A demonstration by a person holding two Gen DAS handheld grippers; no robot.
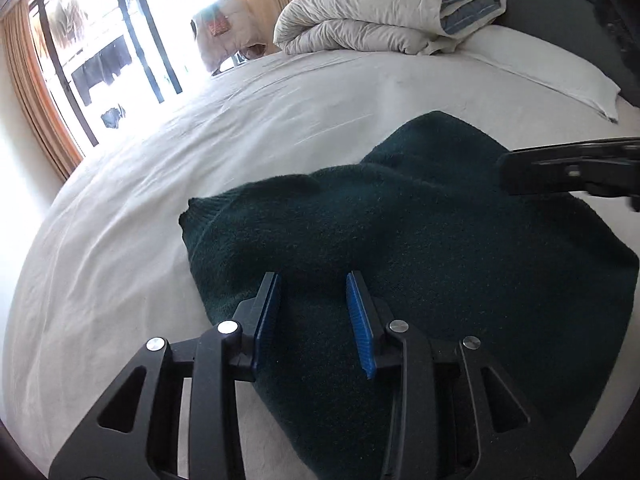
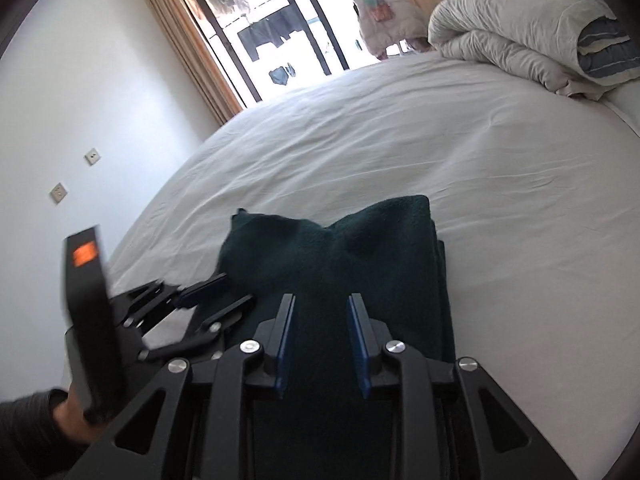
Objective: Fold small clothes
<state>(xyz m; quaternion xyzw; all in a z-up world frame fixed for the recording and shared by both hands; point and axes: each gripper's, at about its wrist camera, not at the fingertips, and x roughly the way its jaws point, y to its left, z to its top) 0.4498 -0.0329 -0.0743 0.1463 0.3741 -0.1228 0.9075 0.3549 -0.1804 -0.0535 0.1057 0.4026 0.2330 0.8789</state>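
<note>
A: Where's the dark green sweater (image 1: pixel 420 240)?

B: Lying partly folded on the white bed (image 1: pixel 200 140), near its front edge, probably for a flat folding surface.

A: And the fingers?

B: The left gripper (image 1: pixel 314 280) and right gripper (image 2: pixel 322 300) both hang over the knit, fingers a little apart with cloth showing in the gap; whether they pinch it I cannot tell.

A: Anything else?

B: A rolled duvet (image 1: pixel 380 12) sits well apart.

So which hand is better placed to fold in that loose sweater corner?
Probably left: the left gripper sits at the left edge of the sweater, nearest the loose corner; the right gripper is over the stacked side.
</note>
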